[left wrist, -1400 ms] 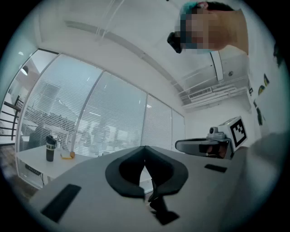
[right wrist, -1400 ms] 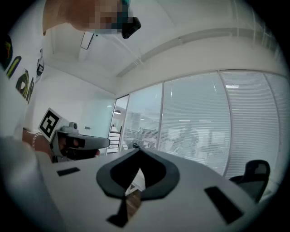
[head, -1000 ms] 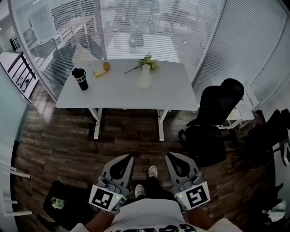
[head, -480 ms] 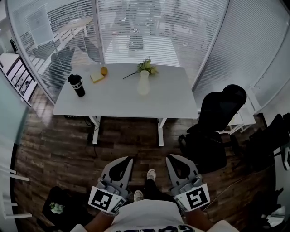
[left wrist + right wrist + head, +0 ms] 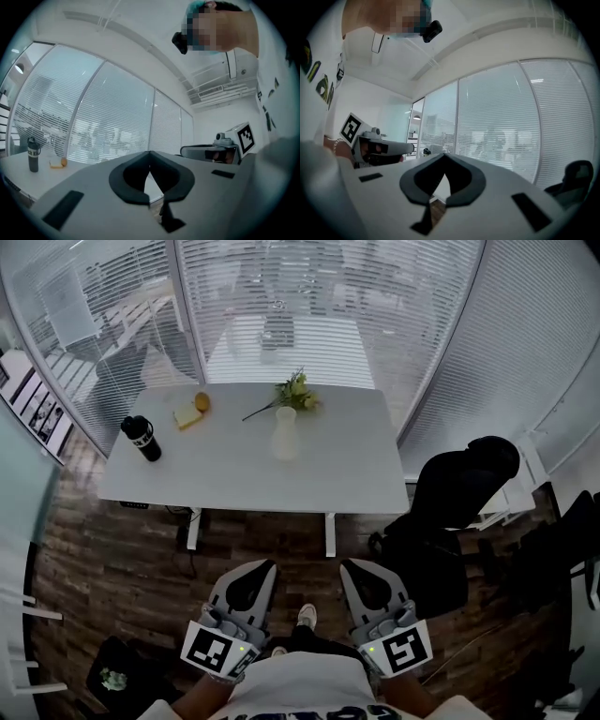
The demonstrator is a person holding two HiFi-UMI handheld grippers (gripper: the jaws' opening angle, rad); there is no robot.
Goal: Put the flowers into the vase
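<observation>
1. Here, the left gripper (image 5: pixel 265 566) and the right gripper (image 5: pixel 350 565) sit side by side at the near edge of the scene. They point toward the white surface (image 5: pixel 356 460) and are well apart from it.
2. Both pairs of fingers are pressed fully together, with nothing between them.
3. The white vase (image 5: pixel 284 434) stands upright near the middle of the surface.
4. The flowers (image 5: pixel 295 393) lie on the surface just beyond the vase, stem pointing left, outside the vase.
5. A black bottle (image 5: pixel 141 438) stands at the left end, and a yellow fruit (image 5: pixel 202 402) lies at the far left.
6. A black chair (image 5: pixel 459 493) stands right of the surface on the wooden floor (image 5: pixel 122 559).
</observation>
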